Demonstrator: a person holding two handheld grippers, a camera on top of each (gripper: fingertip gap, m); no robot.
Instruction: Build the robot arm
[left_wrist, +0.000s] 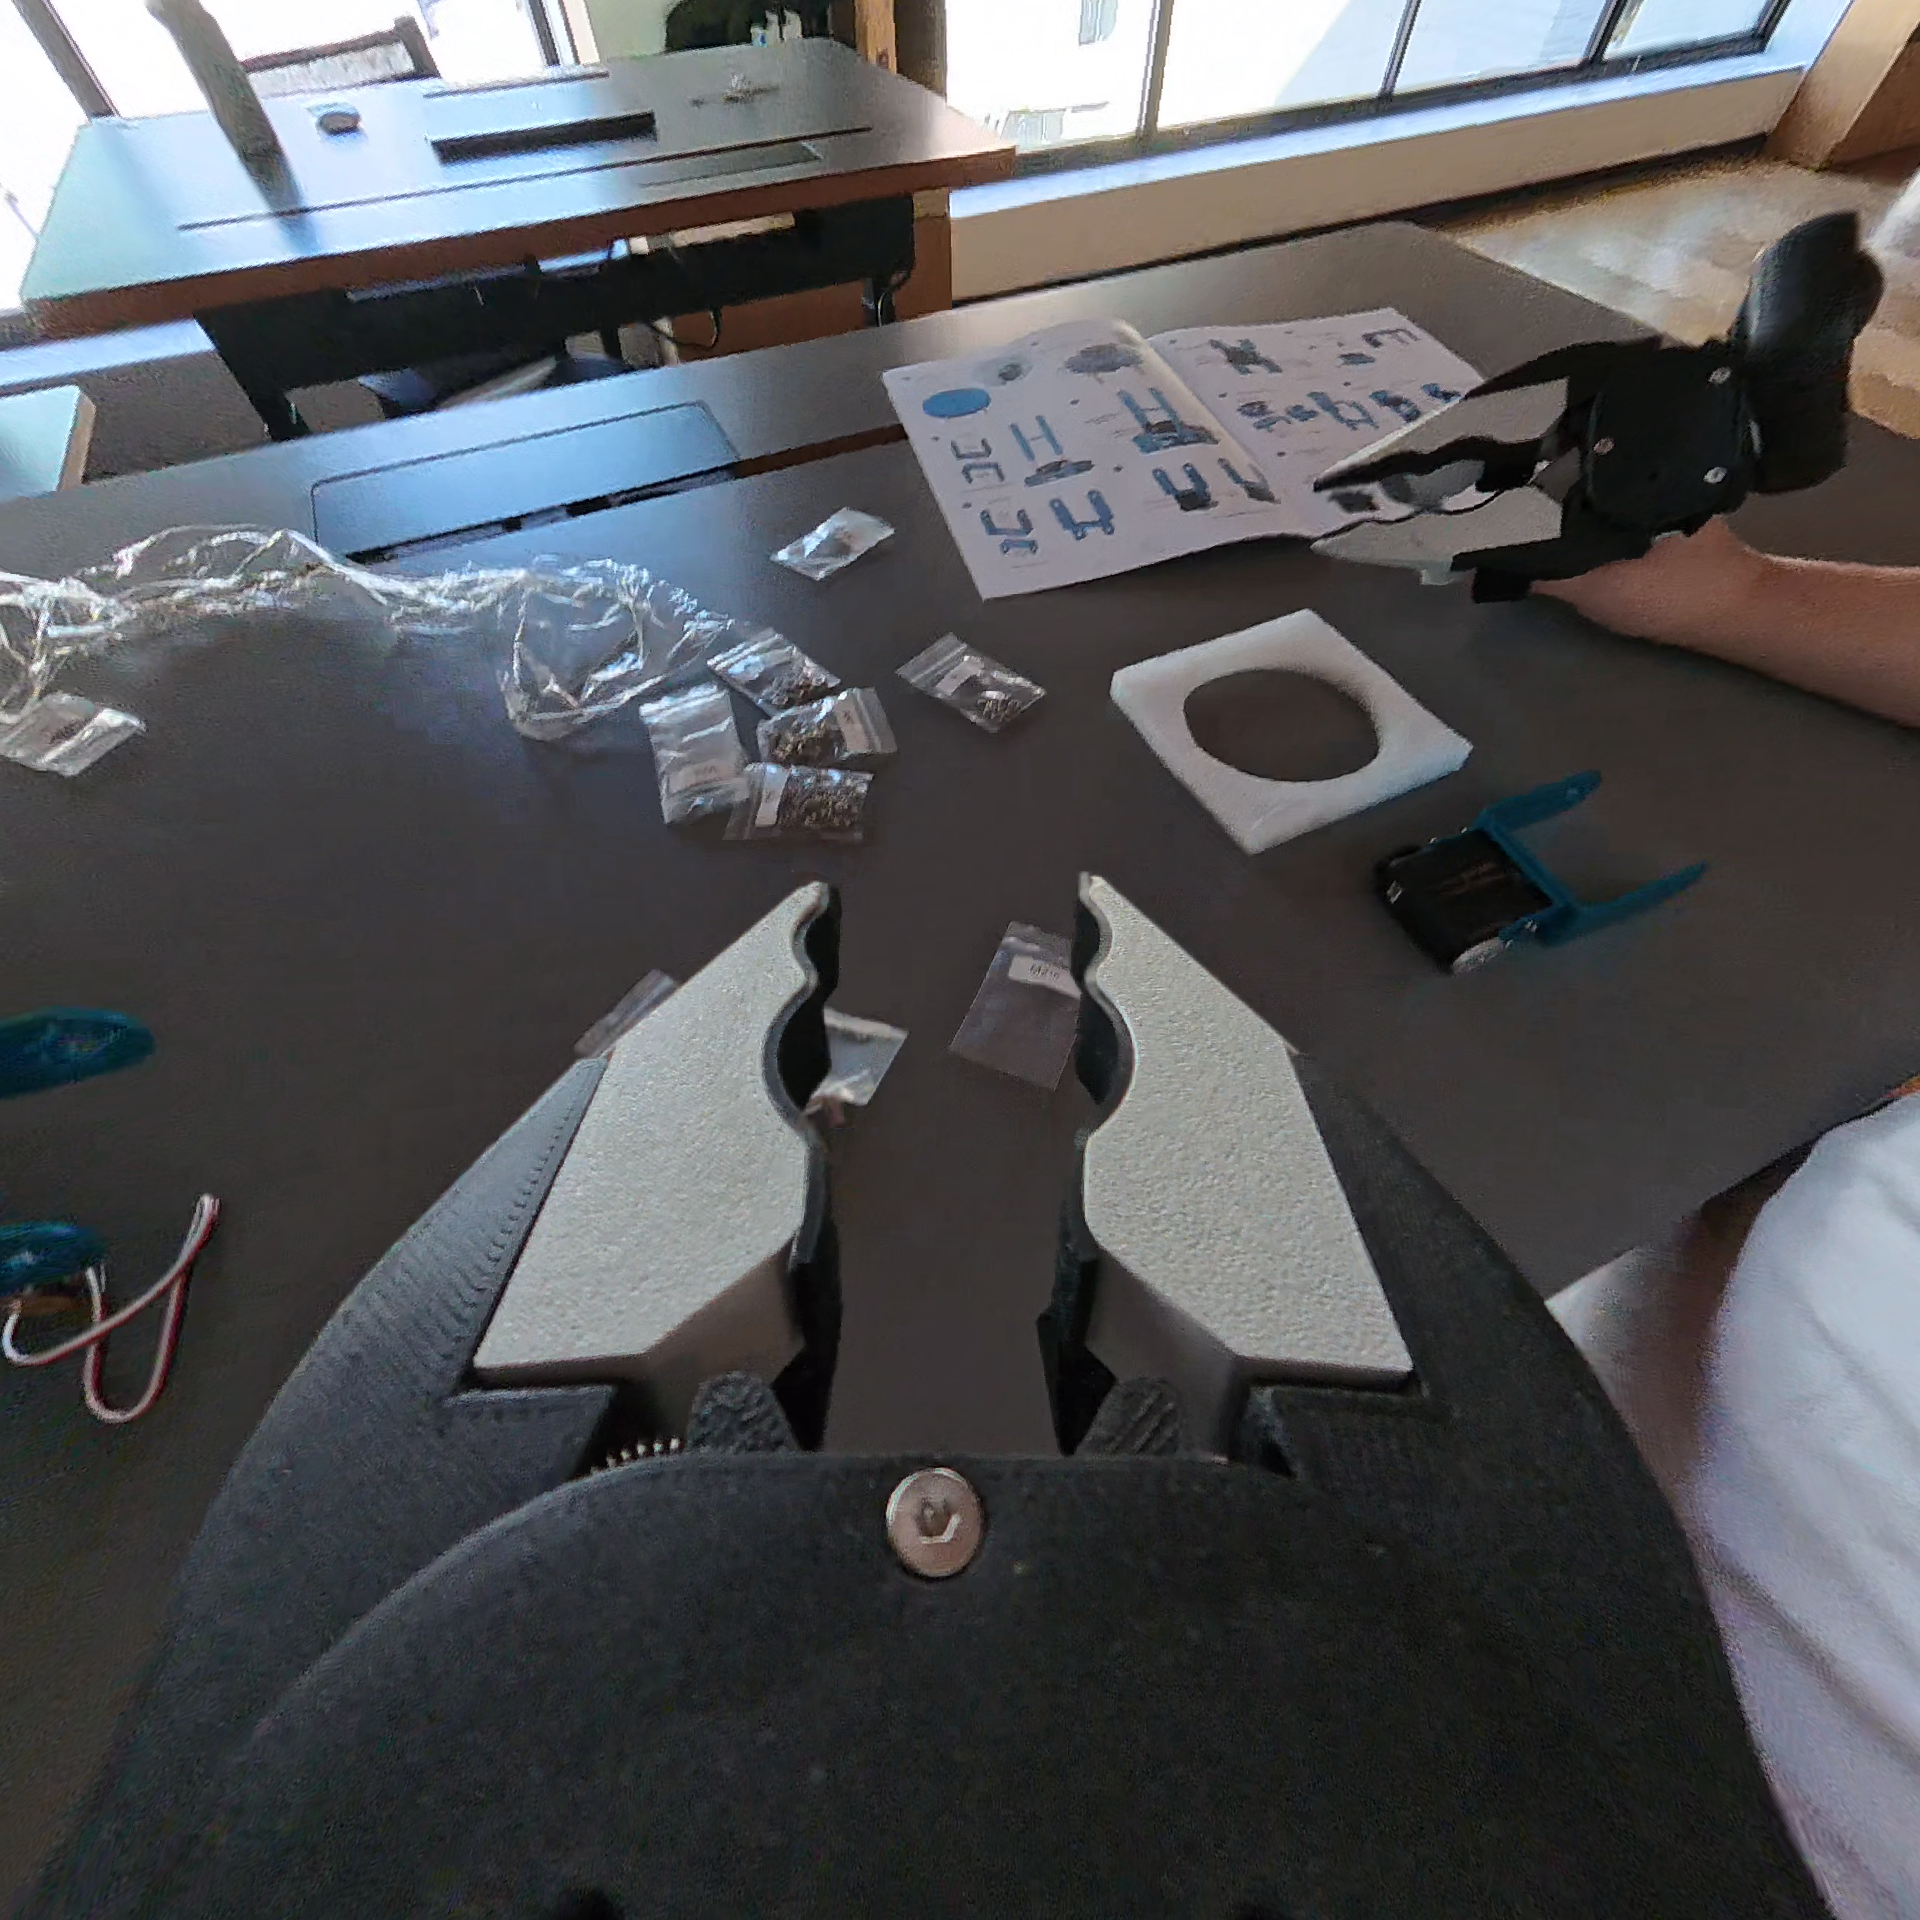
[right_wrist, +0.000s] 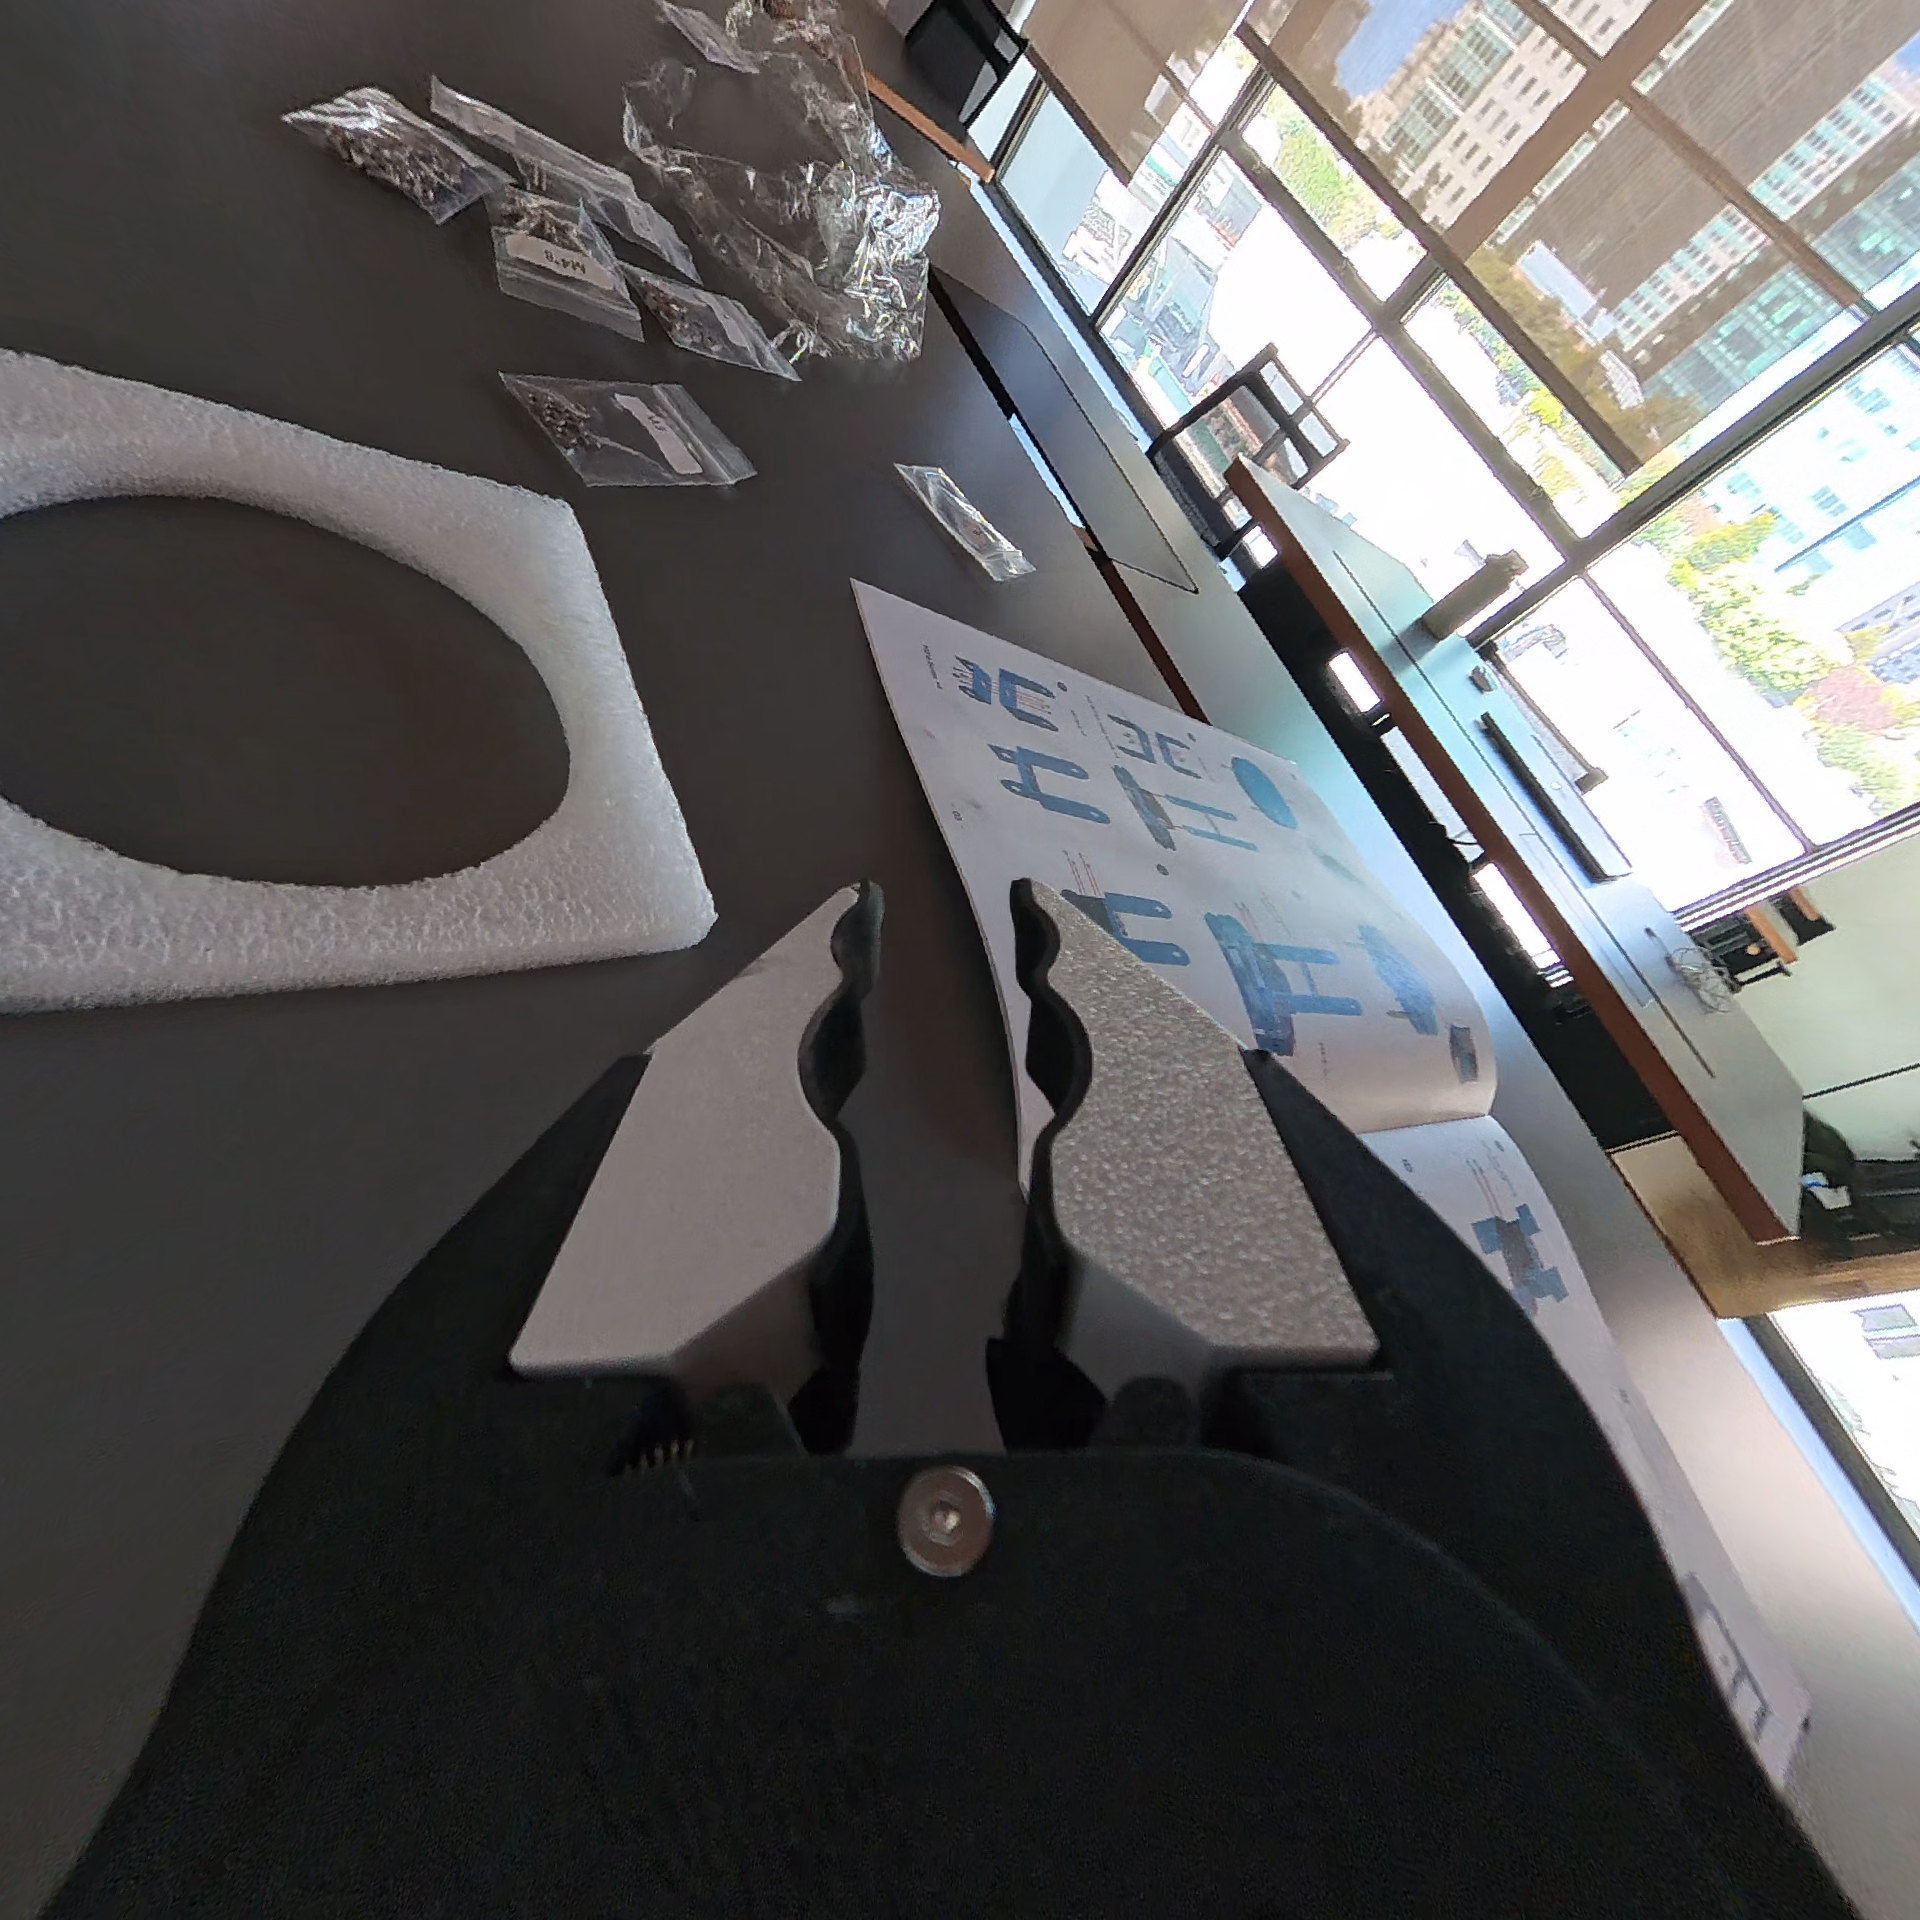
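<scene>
Nearest the lens, the left gripper (left_wrist: 956, 914) hangs low over the dark table (left_wrist: 312, 883) with its tongs spread and nothing between them; just past the tips lie two small clear bags, one flat bag with a white label (left_wrist: 1020, 1003) and a crumpled one (left_wrist: 857, 1055) partly hidden behind the left finger (left_wrist: 675, 1122). Beyond them sits a cluster of screw bags (left_wrist: 774, 743), light and slippery, soft enough to fold when squeezed, so a corner or the sealed top edge looks like the surest place to take hold. Crinkled clear wrap (left_wrist: 312, 592) sprawls to the left, and a white foam square with a round hole (left_wrist: 1288, 727) lies to the right, stiff but very light and easily dented. Near it rests a blue bracket fixed to a black motor block (left_wrist: 1496, 883), hard and denser than the rest by its look. At the left edge are blue parts with red and white wires (left_wrist: 114, 1320). The right gripper (right_wrist: 940, 904), rolled on its side, also has its tongs apart and empty; its tips hover at the near edge of an open booklet (right_wrist: 1143, 852) with blue drawings, one finger over the page and the other over bare table, whether touching I cannot tell. That booklet is thin and floppy, its near edge curling up off the table, best taken at an edge. A bare forearm (left_wrist: 1745, 634) rests on the table behind this gripper.
</scene>
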